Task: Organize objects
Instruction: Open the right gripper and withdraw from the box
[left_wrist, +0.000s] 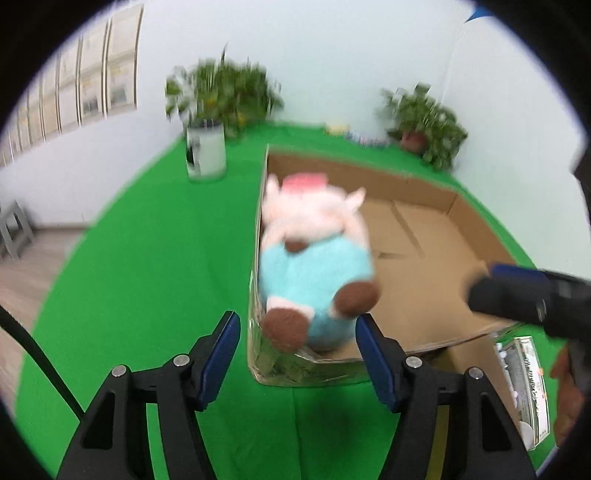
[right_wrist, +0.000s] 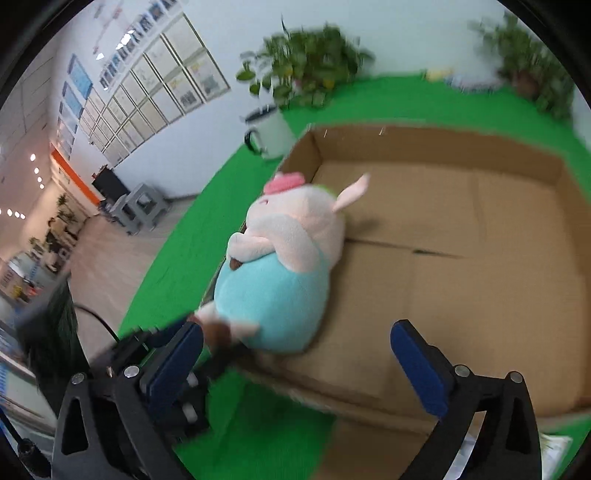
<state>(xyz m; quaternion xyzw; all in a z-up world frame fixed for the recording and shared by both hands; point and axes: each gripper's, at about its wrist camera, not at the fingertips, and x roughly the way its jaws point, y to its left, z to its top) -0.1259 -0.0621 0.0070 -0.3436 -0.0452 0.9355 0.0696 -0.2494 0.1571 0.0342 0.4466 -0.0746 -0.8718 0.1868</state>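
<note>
A plush pig (left_wrist: 314, 254) with a light blue body, brown feet and pink snout lies in the left near corner of an open cardboard box (left_wrist: 424, 273). It also shows in the right wrist view (right_wrist: 280, 266), leaning on the box's left wall (right_wrist: 299, 147). My left gripper (left_wrist: 295, 354) is open just in front of the toy's feet, touching nothing. My right gripper (right_wrist: 295, 365) is open and empty over the box's near edge; its finger shows in the left wrist view (left_wrist: 517, 295).
The box sits on a green tablecloth (left_wrist: 147, 258). A white mug (left_wrist: 206, 155) and a leafy plant (left_wrist: 221, 96) stand behind the box's left; another potted plant (left_wrist: 421, 118) stands at the back right. A clear package (left_wrist: 524, 384) lies near the box's front right.
</note>
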